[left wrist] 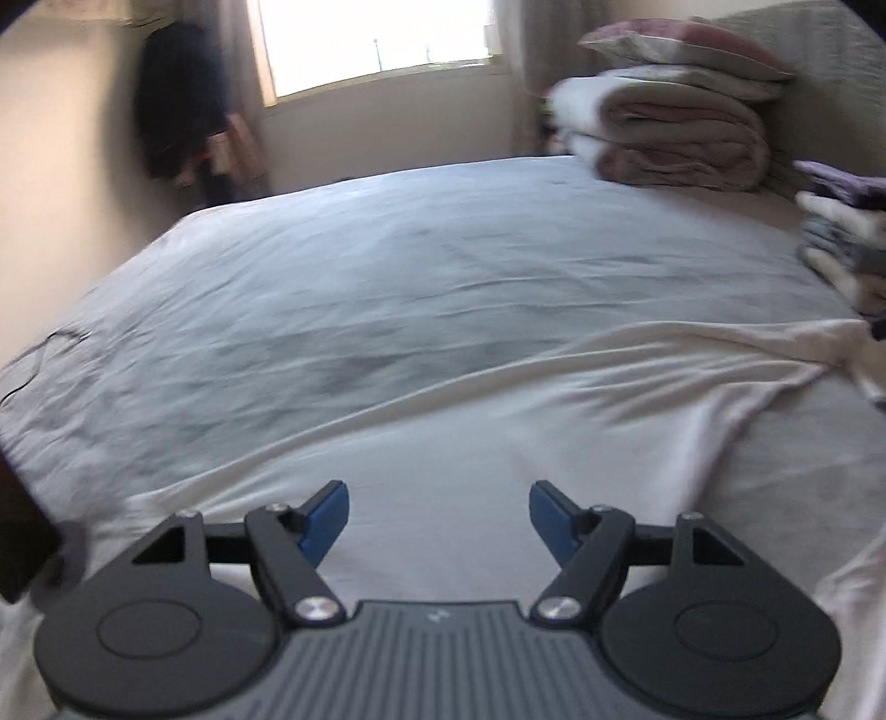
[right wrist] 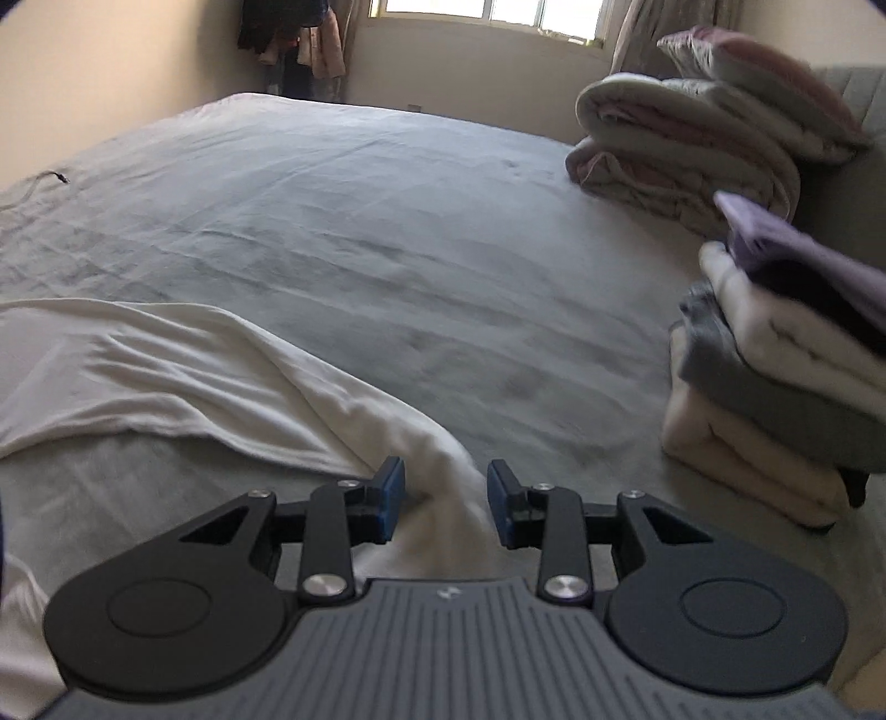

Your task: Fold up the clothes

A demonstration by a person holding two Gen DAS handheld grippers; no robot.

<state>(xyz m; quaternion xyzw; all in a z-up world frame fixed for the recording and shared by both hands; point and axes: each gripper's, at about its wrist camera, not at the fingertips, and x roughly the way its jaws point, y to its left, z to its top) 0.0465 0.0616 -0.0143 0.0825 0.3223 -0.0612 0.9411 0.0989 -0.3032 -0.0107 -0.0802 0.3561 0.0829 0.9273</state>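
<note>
I have wide bare bed (right wrist: pixel 343 221) ahead to pass over. On my right a stack of folded clothes (right wrist: pixel 775 376) blocks the way, with piled blankets (right wrist: pixel 681 149) beyond. A white cloth (right wrist: pixel 183 376) covers the near left.

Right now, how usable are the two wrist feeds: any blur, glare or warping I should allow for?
Left wrist view: the bright window is blown out, the dark hanging clothes are smeared, and the white cotton garment looks soft, while the left tongs stay sharp. Right wrist view: steadier, with blur mostly on the stack of folded clothes; fisheye warping bows the grey bedsheet and darkens the corners.
</note>
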